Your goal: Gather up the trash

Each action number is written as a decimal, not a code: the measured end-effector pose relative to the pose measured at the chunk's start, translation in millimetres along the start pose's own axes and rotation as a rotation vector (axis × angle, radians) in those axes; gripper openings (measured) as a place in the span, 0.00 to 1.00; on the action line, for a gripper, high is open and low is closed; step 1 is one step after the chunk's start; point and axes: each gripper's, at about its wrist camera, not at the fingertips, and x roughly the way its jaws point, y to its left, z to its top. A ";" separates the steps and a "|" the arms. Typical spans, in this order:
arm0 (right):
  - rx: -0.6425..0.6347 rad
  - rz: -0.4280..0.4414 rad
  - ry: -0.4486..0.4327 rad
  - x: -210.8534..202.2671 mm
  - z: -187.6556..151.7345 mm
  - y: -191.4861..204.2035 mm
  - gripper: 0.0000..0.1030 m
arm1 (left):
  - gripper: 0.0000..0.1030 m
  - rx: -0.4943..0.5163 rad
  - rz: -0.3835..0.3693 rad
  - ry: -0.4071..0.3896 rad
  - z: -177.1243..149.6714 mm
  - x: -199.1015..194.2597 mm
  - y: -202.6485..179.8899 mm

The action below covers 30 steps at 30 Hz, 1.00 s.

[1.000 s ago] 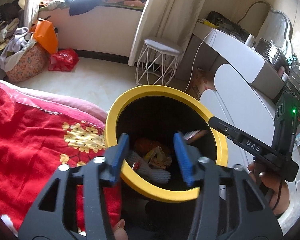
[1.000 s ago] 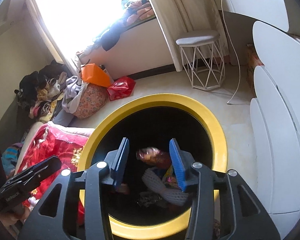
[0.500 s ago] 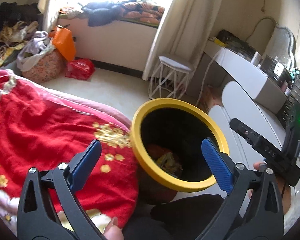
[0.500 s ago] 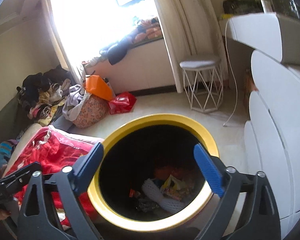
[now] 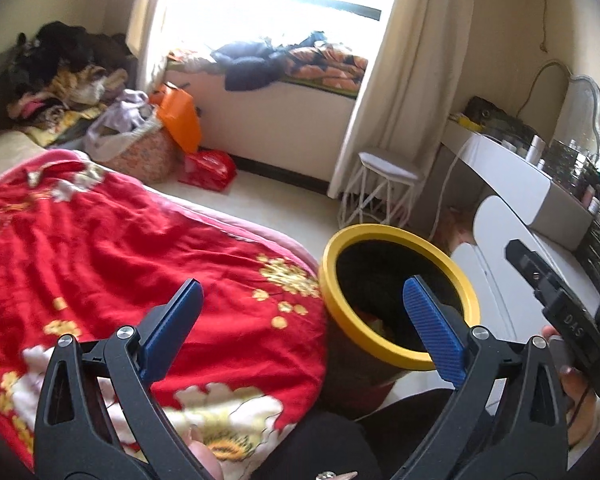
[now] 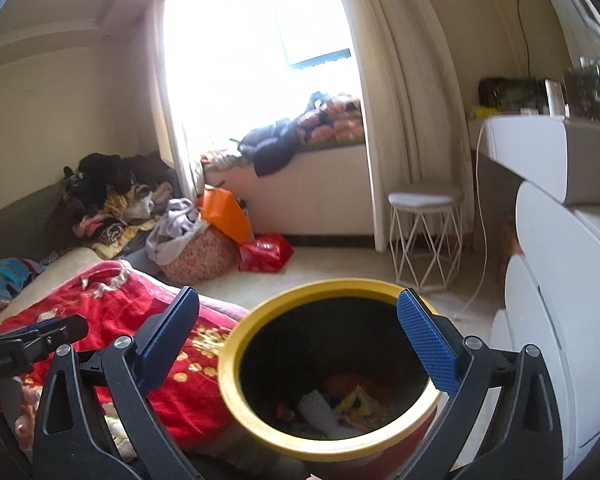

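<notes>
A trash bin with a yellow rim [image 5: 396, 236] [image 6: 236, 404] stands on the floor beside the bed. It holds trash: a white foam net [image 6: 318, 406] and coloured wrappers [image 6: 358, 402]. My left gripper [image 5: 302, 320] is open and empty, above the bed edge and the bin's left side. My right gripper [image 6: 298, 324] is open and empty, held above the bin's mouth. The right gripper's body also shows in the left wrist view [image 5: 560, 316], and the left gripper's in the right wrist view [image 6: 24, 340].
A bed with a red flowered blanket [image 5: 120, 260] lies left of the bin. A white dresser [image 6: 560, 300] stands to the right, a white wire stool [image 6: 424, 232] behind. Clothes, a fabric basket [image 6: 198, 254], orange and red bags [image 6: 266, 252] sit under the window.
Both grippers were narrow over the bin a second ago, the right one with a wrapper between its fingers. Both have opened wide and lifted up and back; the wrapper is in the bin.
</notes>
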 end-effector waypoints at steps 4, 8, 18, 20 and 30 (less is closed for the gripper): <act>-0.054 -0.008 -0.074 -18.9 -5.6 13.7 0.94 | 0.90 -0.017 0.037 -0.040 -4.5 -15.9 6.4; -0.089 -0.012 -0.130 -34.1 -9.2 24.5 0.94 | 0.90 -0.008 0.075 -0.084 -10.7 -30.3 9.3; -0.096 -0.028 -0.155 -38.1 -8.3 29.6 0.94 | 0.90 0.006 0.096 -0.138 -18.1 -47.5 9.4; -0.097 -0.028 -0.157 -38.5 -8.6 30.8 0.94 | 0.90 0.003 0.098 -0.138 -18.1 -47.8 10.0; -0.099 -0.031 -0.161 -39.5 -9.9 32.8 0.94 | 0.90 0.003 0.092 -0.135 -18.1 -47.7 9.2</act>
